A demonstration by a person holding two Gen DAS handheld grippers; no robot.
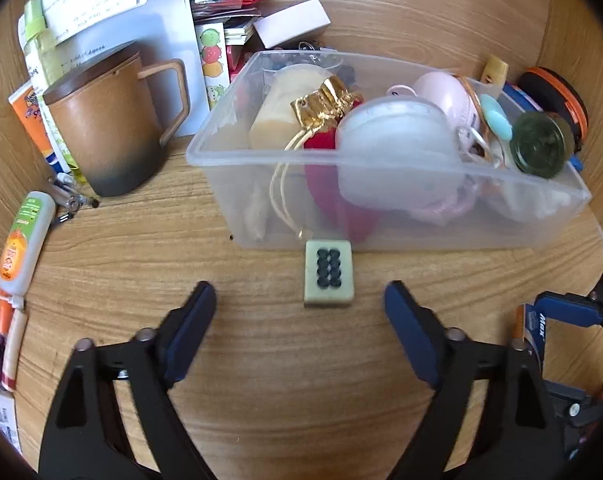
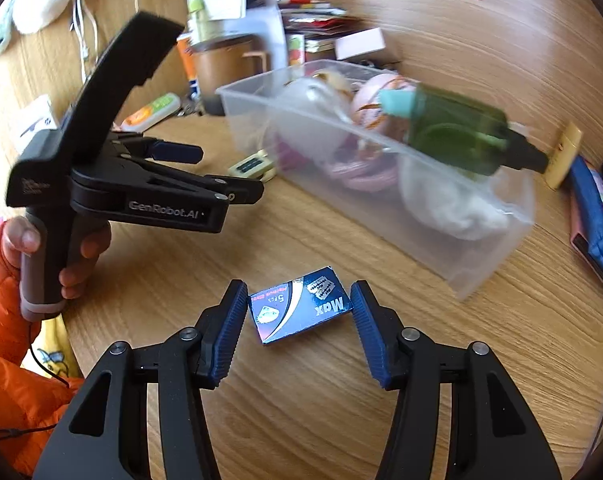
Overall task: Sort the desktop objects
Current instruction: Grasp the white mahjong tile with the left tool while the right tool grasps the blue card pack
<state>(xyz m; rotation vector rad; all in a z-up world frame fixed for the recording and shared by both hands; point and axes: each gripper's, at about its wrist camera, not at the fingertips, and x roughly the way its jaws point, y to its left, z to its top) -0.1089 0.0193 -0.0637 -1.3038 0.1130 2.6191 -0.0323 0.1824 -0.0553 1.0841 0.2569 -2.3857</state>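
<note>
Wooden desk point(image 1: 285, 360) bare before your left gripper point(image 1: 300, 300), jaws wide near mahjong tile point(image 1: 328, 273); your right gripper point(image 2: 299, 312) spread around blue box point(image 2: 300, 306).

Cream tile point(image 1: 329, 273) (black dots); blue box point(image 2: 300, 309); brown mug point(image 1: 105, 128).

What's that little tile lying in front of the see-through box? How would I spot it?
Find the clear plastic box full of odds and ends on the wooden desk. Against the desk-side foot of its near wall lies the tile, flat, ahead of the open left gripper. It is pale green-cream with eight dark dots in two columns.
</note>
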